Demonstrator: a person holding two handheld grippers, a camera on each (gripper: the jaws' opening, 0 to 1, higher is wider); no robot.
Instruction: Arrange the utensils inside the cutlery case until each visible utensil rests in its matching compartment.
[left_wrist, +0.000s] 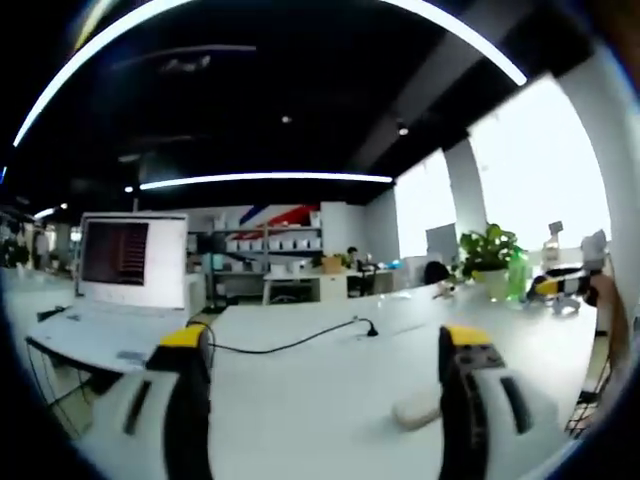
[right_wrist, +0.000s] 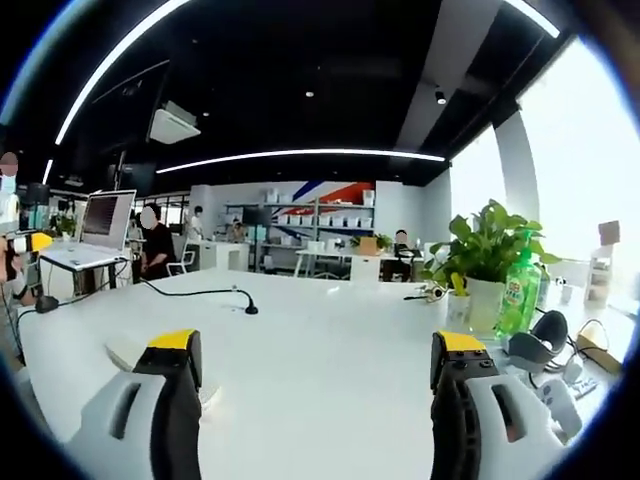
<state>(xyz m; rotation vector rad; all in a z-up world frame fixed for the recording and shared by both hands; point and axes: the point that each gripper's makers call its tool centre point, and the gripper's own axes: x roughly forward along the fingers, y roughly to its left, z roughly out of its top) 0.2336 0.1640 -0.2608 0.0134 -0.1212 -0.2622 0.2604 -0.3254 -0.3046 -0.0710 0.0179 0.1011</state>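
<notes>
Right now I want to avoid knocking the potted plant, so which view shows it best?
The right gripper view: the plant stands large and clear in its white pot, beside a green bottle. The left gripper view shows the same plant small and far off at the table's right end.

A small pale object (left_wrist: 415, 408) lies flat, indistinct.

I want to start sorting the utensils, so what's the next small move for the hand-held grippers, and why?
Probably tilt both downward to find the case. The left hand-held gripper and right hand-held gripper are open and hold nothing, aimed level across the white table toward a cable and potted plant.
</notes>
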